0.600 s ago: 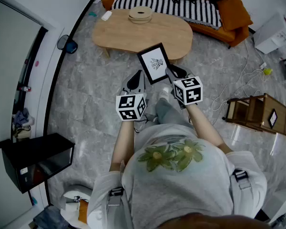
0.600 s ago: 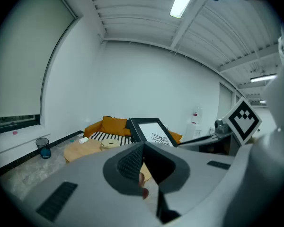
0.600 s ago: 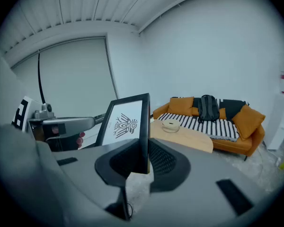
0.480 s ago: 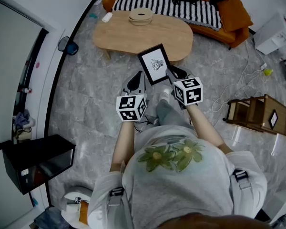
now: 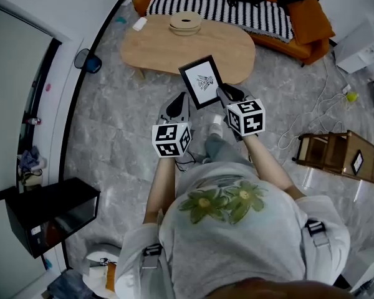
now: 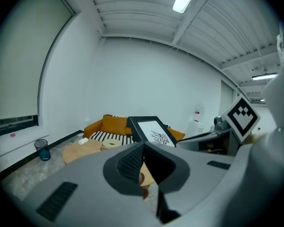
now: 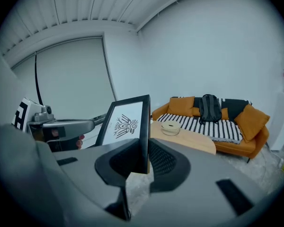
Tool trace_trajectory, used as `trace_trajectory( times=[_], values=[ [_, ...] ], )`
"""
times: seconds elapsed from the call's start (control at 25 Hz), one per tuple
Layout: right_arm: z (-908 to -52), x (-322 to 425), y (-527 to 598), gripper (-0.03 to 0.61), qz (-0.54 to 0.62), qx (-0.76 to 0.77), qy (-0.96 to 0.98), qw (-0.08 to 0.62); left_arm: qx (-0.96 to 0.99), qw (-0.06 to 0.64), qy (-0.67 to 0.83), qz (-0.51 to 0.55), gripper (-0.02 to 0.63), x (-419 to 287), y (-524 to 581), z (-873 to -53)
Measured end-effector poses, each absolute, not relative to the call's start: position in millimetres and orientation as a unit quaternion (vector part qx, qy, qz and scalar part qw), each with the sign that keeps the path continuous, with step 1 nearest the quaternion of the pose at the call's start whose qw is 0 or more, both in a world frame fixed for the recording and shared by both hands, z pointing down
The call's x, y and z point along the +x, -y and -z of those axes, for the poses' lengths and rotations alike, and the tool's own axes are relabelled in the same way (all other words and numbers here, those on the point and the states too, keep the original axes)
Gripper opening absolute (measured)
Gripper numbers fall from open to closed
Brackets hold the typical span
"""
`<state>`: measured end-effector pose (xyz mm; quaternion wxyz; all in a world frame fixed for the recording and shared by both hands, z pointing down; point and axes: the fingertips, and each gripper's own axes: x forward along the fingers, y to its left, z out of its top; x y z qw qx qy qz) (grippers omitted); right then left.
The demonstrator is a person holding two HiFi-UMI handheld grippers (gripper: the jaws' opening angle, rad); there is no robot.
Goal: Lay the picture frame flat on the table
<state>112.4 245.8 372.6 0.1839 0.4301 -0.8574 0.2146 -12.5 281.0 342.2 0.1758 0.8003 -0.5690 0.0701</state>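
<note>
Two grippers, both closed: right gripper (image 7: pixel 145 161) clamped the picture frame (image 7: pixel 124 124) by its edge, left gripper (image 6: pixel 143 157) was shut on nothing. Frame was black-rimmed, white print, dark emblem, short of the table (image 5: pixel 168 47).

The picture frame (image 5: pixel 201 81) is black, the sofa (image 5: pixel 311 20) orange.

Left gripper (image 5: pixel 177 103) closed, right gripper (image 5: pixel 225 94) clamped, both held forward, angled slightly down.
</note>
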Motion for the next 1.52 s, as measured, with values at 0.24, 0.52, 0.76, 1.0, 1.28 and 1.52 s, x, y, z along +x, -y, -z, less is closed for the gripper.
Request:
trace_trajectory(
  times=[0.24, 0.52, 0.76, 1.0, 1.28, 1.52],
  values=[
    [-372.6, 106.7, -202.5, 0.071, -0.209, 0.424, 0.861, 0.187, 0.799, 0.173, 0.572, -0.072, 0.014, -19.1, -239.1, -341.7],
    [-374.9, 104.5, -161.7, 0.071, -0.202, 0.418, 0.865, 0.191, 0.796, 0.172, 0.575, -0.076, 0.014, -20.1, -200.1, -343.2],
    [-378.5, 104.9, -136.4, 0.071, -0.195, 0.406, 0.871, 0.195, 0.79, 0.175, 0.584, -0.068, 0.014, -16.3, -175.9, -351.3],
    [-375.4, 108.2, -120.8, 0.071, -0.188, 0.403, 0.874, 0.194, 0.79, 0.174, 0.585, -0.061, 0.014, -11.1, -163.3, -350.5],
    [-380.4, 106.8, -106.0, 0.071, -0.194, 0.403, 0.873, 0.193, 0.787, 0.179, 0.587, -0.064, 0.014, -13.6, -151.2, -355.7],
    [-391.3, 100.7, -90.6, 0.071, -0.204, 0.398, 0.871, 0.203, 0.783, 0.187, 0.589, -0.072, 0.014, -17.3, -137.5, -365.1]
  ],
)
